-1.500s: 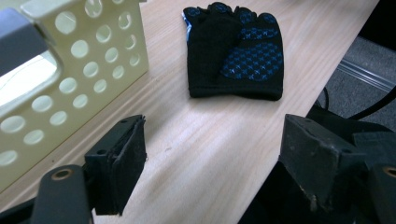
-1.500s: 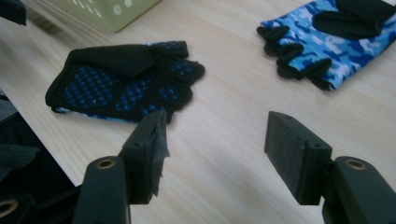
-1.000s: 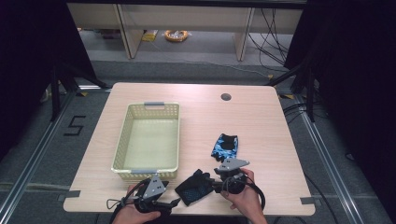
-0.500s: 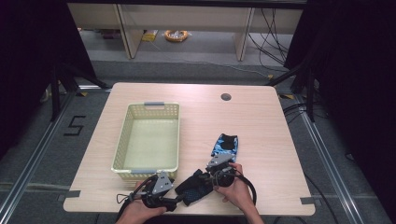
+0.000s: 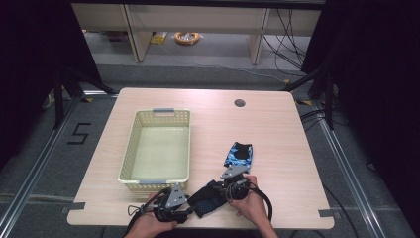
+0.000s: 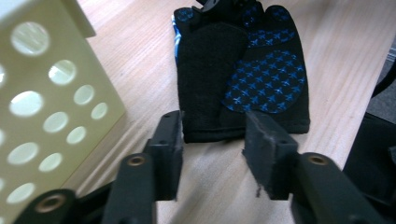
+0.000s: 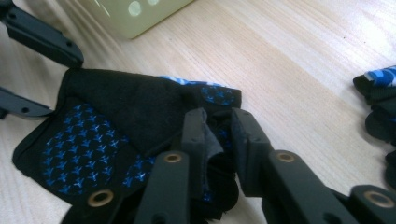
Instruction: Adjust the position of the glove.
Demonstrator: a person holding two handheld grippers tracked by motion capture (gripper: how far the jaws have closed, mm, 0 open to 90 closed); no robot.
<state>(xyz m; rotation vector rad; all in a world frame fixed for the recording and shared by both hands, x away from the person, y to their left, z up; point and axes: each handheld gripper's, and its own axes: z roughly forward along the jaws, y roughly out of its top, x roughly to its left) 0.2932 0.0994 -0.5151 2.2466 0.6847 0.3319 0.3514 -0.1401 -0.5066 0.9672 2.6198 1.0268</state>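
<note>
A black fingerless glove (image 5: 208,197) with blue grip dots lies palm up near the table's (image 5: 277,124) front edge, between the two claws. The right gripper (image 7: 218,135) has just been closing and pinches a fold of cloth at the glove's finger end. The left gripper (image 6: 212,140) has also just been closing; its jaws stand half spread on either side of the cuff, pads not yet pressing.

Risks, as a judgement: the right claw holds only a thin fold, so a lift could let it slip free. The left claw sits just beside the cream basket (image 5: 158,148); a sideways move could knock its wall. If the left jaws close on bare wood, the glove dangles from one end.

Beyond the right claw lies a second glove (image 5: 238,154), cut off in the right gripper view. How much cloth lies between the right pads is hard to tell.
</note>
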